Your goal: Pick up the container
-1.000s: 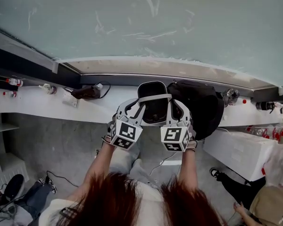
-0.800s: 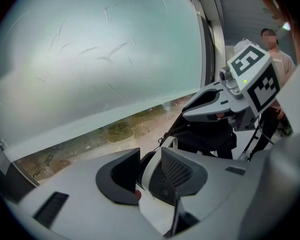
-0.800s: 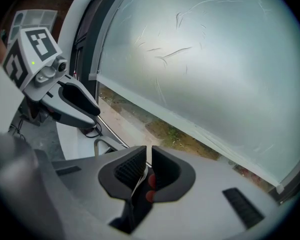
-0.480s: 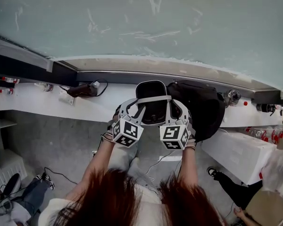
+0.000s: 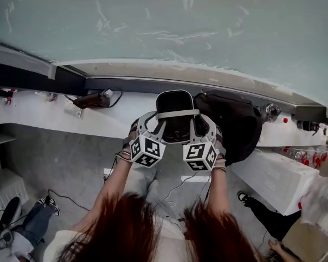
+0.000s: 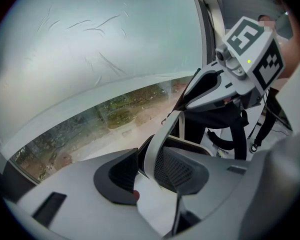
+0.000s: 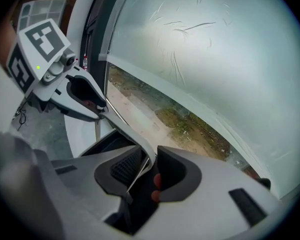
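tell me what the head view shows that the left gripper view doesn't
Only the head view: the person's forearms and a black tool on the white ledge. Only the left gripper view: the left gripper's jaws, which have just been opening, apart round the white handle, and the ground outside. Both: the right gripper, the black container, the black backpack.

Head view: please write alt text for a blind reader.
A person holds the left hand-held gripper and the right hand-held gripper at the white handle of a black container on a ledge below a window. The left one's jaws have just been opening, with the handle between them. A black bag sits beside the container.
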The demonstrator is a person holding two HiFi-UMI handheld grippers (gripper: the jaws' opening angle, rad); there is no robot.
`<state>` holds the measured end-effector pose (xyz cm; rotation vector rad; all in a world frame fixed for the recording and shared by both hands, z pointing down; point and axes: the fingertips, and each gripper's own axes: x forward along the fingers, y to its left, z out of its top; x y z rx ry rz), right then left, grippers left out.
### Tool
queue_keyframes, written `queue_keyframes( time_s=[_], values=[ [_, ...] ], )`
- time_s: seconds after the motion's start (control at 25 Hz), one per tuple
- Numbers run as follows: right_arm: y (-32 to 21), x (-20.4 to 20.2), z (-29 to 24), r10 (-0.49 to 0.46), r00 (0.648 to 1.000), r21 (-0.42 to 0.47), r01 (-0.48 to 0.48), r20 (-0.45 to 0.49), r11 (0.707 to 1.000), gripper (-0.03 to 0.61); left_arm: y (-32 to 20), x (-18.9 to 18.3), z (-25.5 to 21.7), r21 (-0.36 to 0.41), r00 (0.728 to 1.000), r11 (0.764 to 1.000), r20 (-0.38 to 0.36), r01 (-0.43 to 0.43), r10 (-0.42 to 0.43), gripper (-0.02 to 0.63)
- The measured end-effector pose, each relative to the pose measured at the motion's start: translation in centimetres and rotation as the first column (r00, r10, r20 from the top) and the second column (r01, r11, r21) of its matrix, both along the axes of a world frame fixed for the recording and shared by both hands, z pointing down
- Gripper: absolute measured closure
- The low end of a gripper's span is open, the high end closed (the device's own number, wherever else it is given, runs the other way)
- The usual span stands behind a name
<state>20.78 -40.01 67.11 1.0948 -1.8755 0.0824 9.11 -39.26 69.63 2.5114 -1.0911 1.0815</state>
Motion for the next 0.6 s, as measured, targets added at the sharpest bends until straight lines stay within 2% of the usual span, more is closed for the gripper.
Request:
queue_keyframes(
  time_s=[0.6],
  values=[
    [-1.8, 1.0, 4.0, 0.014, 0.998, -0.054, -0.018, -0.064, 0.998, 0.460, -1.3, -0.7, 3.6, -0.026, 0.999, 0.999, 0.032, 0.020, -0.019, 0.469]
  ],
)
